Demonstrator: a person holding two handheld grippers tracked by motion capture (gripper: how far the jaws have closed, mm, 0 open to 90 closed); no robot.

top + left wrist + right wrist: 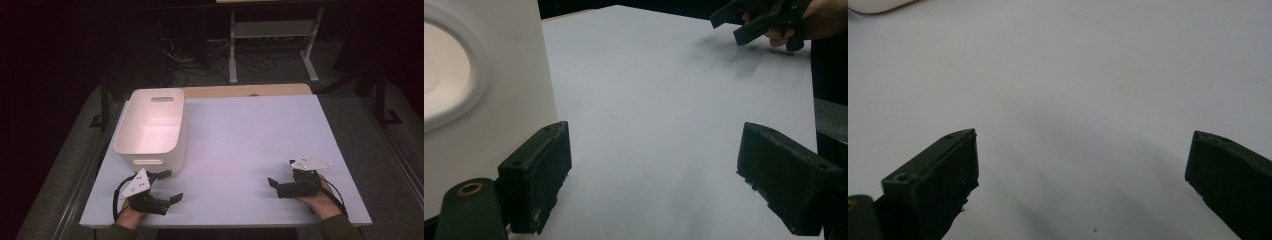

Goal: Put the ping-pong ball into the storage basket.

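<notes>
- Jaws of both grippers stand wide apart, with nothing but bare tabletop between them.
- On the left, the left gripper [167, 186] sits at the near edge of the white table [240, 135], held in the person's left hand [131, 214]; its grey three-cornered plate faces up.
- Over on the other side, the right gripper [281, 176] is held in the right hand [322, 202] at the near right of the table, well apart from the left one, its jaws pointing leftward across the surface.
- A white bin [151, 128] with cut-out handles stands upright at the far left of the table; its inside looks empty (only pale floor and walls show in the high view).
- From the left gripper view, the bin's wall [484, 85] with its oval handle recess rises just beside one jaw, outside the gap rather than within it; whether that jaw touches the wall I cannot tell.
- Far off in that same view, the right gripper [756, 22] hangs just over the table.
- Looking along the right gripper's own jaws, a sliver of the bin [875, 5] shows at the top corner, well away from them.
</notes>
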